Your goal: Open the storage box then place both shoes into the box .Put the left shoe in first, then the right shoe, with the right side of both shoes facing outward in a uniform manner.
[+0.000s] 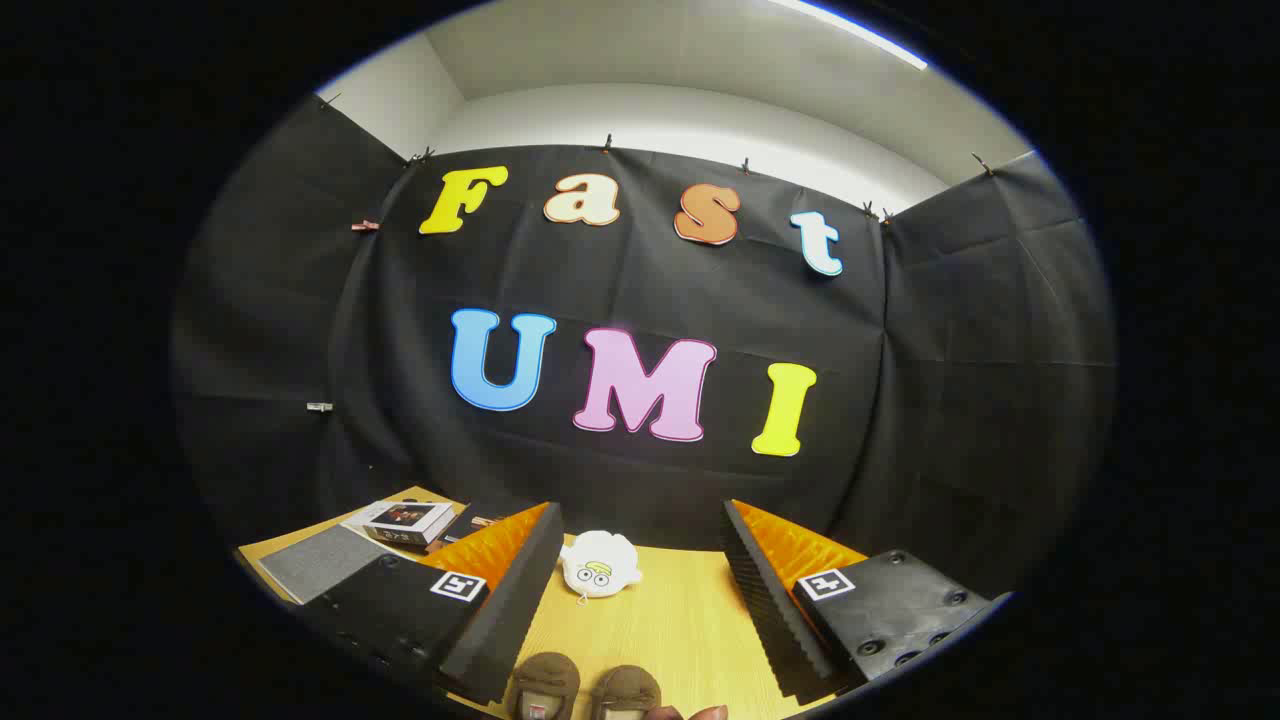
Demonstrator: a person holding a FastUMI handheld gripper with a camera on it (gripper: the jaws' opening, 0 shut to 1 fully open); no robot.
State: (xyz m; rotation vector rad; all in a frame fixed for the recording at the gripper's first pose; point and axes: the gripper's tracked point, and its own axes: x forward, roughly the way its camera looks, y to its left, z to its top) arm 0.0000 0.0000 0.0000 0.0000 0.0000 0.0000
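so, gripper: the gripper [640,590] hangs above the table [680,620] with its fingers spread wide, grasping nothing; it looks level across the wood toward the far edge, which reads as a starting pose rather than a reach.
fingers: the two fingers [500,610] flank a bare strip of table, wide enough apart that either shoe could pass between them, likely why they are released.
shoes: a pair of brown shoes [585,690] sits side by side at the near edge of the table, low between the fingers and close under the gripper; they touch or nearly touch each other, toes seeming to point away from the gripper, though too little shows to say which is left and which is right.
plush toy: a small white plush toy [600,565] lies farther along the table, beyond the fingertips, well apart from the shoes; it plays no part in the task, i judge.
grey mat: a grey mat [320,562] lies flat near the far left corner of the table.
small box: a small printed box [410,522] rests just beside the grey mat toward that same corner; it looks too small to be the storage box, though i cannot be sure.
storage box: its place cannot be told from this view.
step in hand: i judge nothing is begun yet, the box being the first thing to find and open.
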